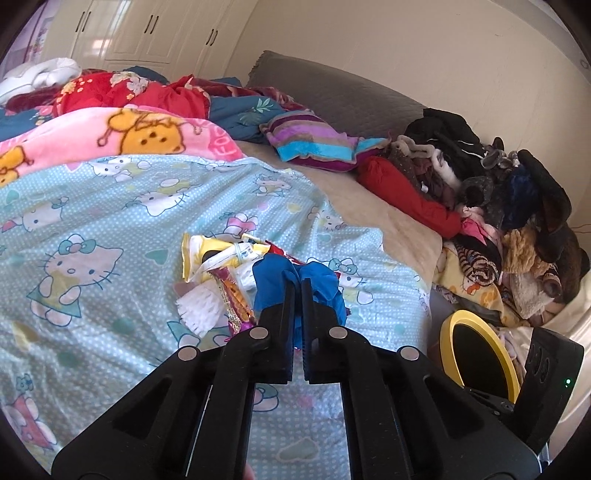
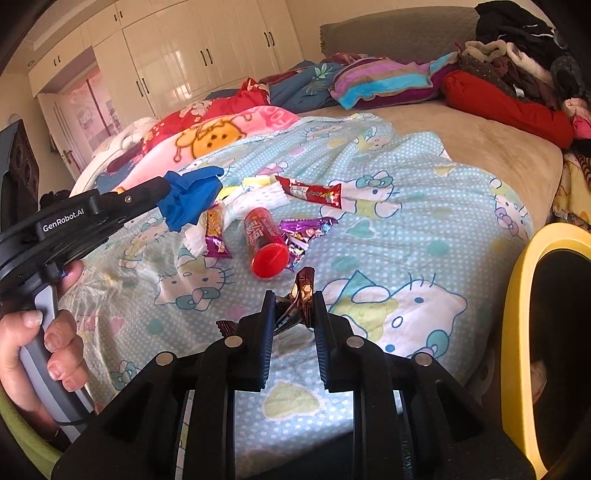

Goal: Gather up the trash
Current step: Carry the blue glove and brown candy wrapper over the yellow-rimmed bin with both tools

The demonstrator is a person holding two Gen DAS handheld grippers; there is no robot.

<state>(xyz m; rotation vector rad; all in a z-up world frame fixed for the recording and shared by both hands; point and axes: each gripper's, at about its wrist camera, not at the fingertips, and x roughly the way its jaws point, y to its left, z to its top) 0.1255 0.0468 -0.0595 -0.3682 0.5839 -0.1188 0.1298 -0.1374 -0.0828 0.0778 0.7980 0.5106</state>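
Left gripper (image 1: 298, 282) clamped narrow on a crumpled blue glove (image 1: 295, 280), lifted just above the trash pile (image 2: 258, 218) on the Hello Kitty sheet (image 2: 388, 236). Right gripper (image 2: 293, 299) pinched on a brown foil wrapper (image 2: 301, 290), jaws partly apart with the crinkled foil between them, on the near side of the pile.

In the pile, taken from the red can (image 2: 266, 242) lying on its side: purple foil wrapper (image 2: 308, 230) touching its right flank; long red snack wrapper (image 2: 314, 192) just beyond; purple-and-orange snack packet (image 2: 216, 232) to its left; white foam netting (image 1: 201, 308) and a yellow packet (image 1: 207, 253) under and behind the glove. Glove overlaps the far-left edge of the pile in the right wrist view, hiding part of the white netting.

Beyond the can: pink bear blanket (image 2: 221, 136), red floral quilt (image 2: 184, 118), striped pillow (image 2: 384, 79), red bolster (image 2: 506, 107) and a heap of dark clothes (image 2: 517, 33) against the grey headboard (image 2: 388, 33). Right of the can, off the bed edge: yellow-rimmed bin (image 2: 517, 314), its dark opening toward the grippers.
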